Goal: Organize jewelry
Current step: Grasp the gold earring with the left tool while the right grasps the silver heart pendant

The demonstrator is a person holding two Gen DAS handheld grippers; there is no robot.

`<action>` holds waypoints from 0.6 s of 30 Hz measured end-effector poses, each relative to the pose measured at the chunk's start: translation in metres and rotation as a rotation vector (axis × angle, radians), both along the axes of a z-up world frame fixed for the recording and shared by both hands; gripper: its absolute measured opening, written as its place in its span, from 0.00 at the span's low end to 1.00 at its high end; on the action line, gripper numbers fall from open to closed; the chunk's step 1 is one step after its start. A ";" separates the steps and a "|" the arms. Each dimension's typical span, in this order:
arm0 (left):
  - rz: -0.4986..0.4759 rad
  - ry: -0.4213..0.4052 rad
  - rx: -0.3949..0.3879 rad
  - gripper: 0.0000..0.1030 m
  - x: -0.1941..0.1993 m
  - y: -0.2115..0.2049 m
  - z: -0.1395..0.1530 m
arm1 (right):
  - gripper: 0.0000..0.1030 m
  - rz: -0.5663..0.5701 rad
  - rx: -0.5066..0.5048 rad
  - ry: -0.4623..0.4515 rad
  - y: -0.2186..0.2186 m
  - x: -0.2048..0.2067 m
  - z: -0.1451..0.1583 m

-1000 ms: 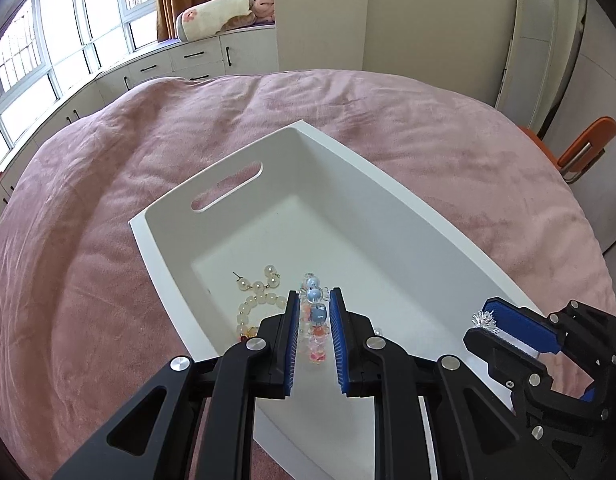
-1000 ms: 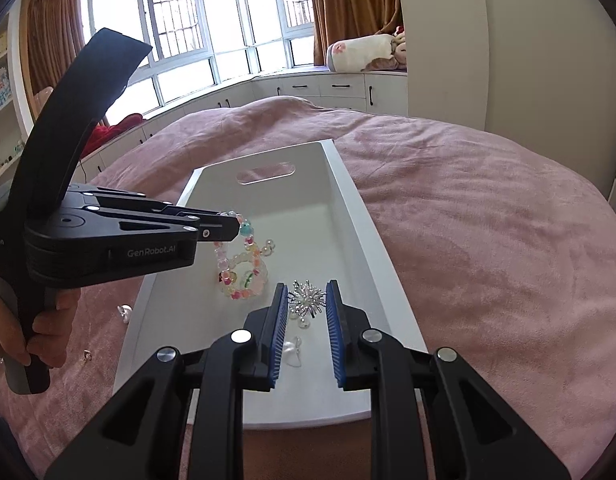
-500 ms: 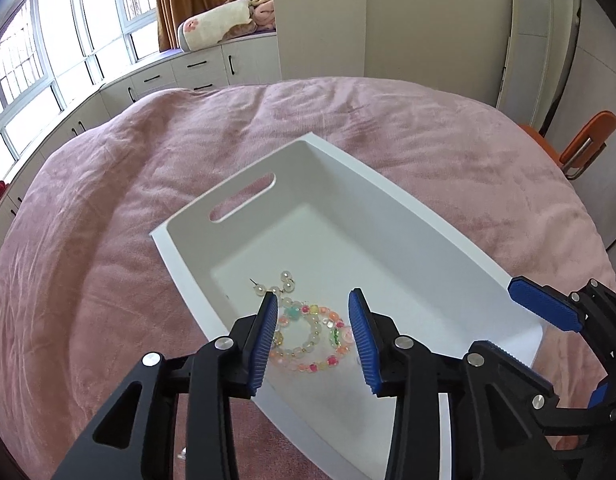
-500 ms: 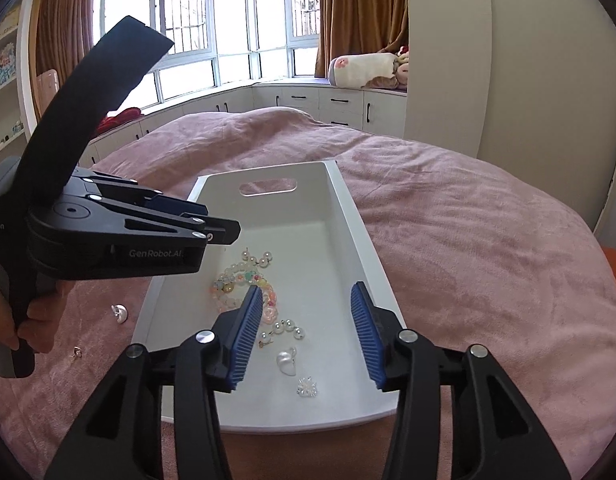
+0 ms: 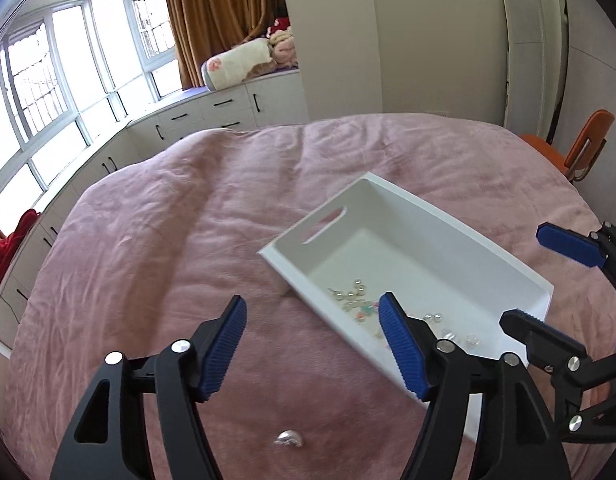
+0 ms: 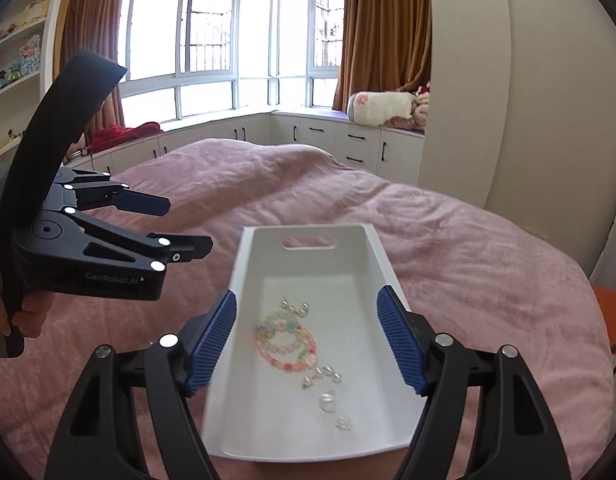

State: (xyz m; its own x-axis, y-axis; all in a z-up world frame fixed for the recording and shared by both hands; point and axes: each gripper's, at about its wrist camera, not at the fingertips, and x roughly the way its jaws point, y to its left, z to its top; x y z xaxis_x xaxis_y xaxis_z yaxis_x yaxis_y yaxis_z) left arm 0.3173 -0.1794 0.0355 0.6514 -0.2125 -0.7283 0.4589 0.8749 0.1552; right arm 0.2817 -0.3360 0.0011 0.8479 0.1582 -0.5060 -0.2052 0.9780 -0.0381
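Observation:
A white tray [image 6: 380,276] with a handle slot sits on the pink blanket; it also shows in the left wrist view [image 5: 460,232]. Inside lie a pastel bead bracelet [image 6: 285,340], pearl pieces [image 6: 293,307], a small pearl cluster [image 6: 322,376], a clear stone [image 6: 327,402] and a sparkly brooch [image 6: 344,423]. My left gripper [image 5: 312,350] is open and empty above the blanket, left of the tray. My right gripper [image 6: 308,340] is open and empty above the tray's near half. A small silver piece [image 5: 288,438] lies on the blanket below the left gripper.
The pink blanket [image 5: 167,240] covers the whole bed. White drawer cabinets [image 6: 328,140] and windows line the far side. An orange chair [image 5: 584,144] stands at the right. The left gripper body [image 6: 87,248] hangs left of the tray in the right wrist view.
Both grippers opened wide, having dropped the bracelet and the brooch into the tray. Both pulled up and back. The left gripper swung left, off the tray, over the blanket.

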 end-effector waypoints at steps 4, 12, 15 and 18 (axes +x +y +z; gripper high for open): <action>0.030 -0.050 -0.018 0.79 -0.011 0.040 0.012 | 0.86 0.016 -0.007 -0.036 0.025 -0.003 0.013; 0.056 -0.056 -0.045 0.80 -0.027 0.113 0.004 | 0.89 0.069 -0.020 -0.044 0.071 0.000 0.017; 0.066 -0.028 -0.073 0.80 -0.032 0.134 -0.007 | 0.88 0.100 -0.046 -0.031 0.092 0.005 0.011; 0.072 0.015 -0.084 0.80 -0.038 0.153 -0.027 | 0.85 0.133 -0.056 -0.012 0.110 0.008 0.004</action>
